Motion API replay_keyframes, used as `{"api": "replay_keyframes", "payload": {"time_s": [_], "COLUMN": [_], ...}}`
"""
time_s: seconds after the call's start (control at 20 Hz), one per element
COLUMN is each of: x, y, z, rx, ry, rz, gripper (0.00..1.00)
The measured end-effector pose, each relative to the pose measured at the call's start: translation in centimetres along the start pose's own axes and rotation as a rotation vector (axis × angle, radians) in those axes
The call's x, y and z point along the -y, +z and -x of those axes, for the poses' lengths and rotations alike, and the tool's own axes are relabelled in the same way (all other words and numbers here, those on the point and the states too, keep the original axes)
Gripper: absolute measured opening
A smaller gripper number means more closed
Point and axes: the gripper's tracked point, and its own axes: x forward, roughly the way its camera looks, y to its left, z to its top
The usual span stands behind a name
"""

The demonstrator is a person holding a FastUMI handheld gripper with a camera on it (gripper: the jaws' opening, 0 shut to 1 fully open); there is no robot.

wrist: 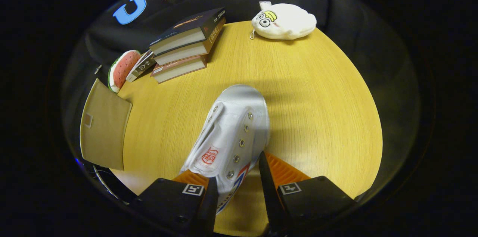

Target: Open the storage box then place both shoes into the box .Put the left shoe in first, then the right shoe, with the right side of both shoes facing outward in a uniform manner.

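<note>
Okay, hand-held gripper spread around white canvas shoe's heel end, not clamped yet. Close squarely on both sides before lifting off surface.

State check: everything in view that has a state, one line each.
gripper: fingers apart, shoe's side wall between them; grip unclear.
white shoe: unlaced, toe pointing away.
cardboard flap: open, lying flat.
books: closed, stacked.
plush toy: lying on table.
</note>
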Motion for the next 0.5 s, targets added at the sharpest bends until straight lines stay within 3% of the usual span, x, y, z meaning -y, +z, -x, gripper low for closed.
{"api": "replay_keyframes", "payload": {"time_s": [0.1, 0.15, 0.3, 0.5], "x": [1.0, 1.2, 1.6, 1.5], "y": [0.2, 0.2, 0.3, 1.4], "z": [0.1, 0.0, 0.6, 1.3], "rx": [0.020, 0.020, 0.002, 0.012], "ry": [-0.038, -0.038, 0.001, 0.031], "rz": [-0.033, -0.035, -0.119, -0.225], "gripper": [0.36, 0.19, 0.07, 0.05]}}
